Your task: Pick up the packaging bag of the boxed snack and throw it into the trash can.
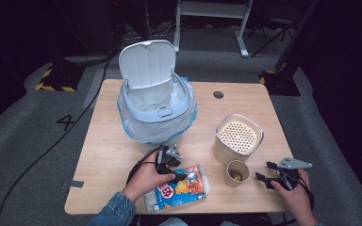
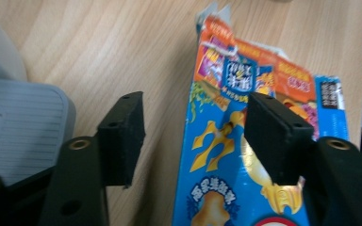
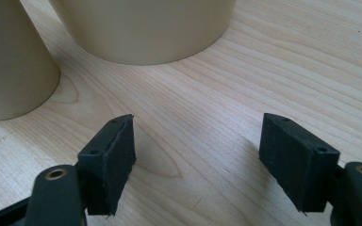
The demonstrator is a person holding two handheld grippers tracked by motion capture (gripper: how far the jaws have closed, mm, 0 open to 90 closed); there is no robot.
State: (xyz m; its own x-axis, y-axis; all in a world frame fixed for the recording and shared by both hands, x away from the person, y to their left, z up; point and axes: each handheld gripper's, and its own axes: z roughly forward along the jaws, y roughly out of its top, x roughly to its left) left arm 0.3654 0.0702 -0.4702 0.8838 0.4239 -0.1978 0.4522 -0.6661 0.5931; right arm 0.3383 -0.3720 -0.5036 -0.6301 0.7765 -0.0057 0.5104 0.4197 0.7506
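Left hand-held gripper [image 2: 195,136] over snack packet [image 2: 231,155], btm cut off

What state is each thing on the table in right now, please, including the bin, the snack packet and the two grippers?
Bin: lid up, lined with a bag.
Snack packet: lying flat, torn open at the top.
Paper cup: upright, open.
Round container: upright, perforated top on.
Left gripper: open, over the packet's edge.
Right gripper: open, nothing between its jaws.

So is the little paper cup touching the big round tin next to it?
Apart. In the right gripper view a strip of bare table shows between the paper cup and the round tin.
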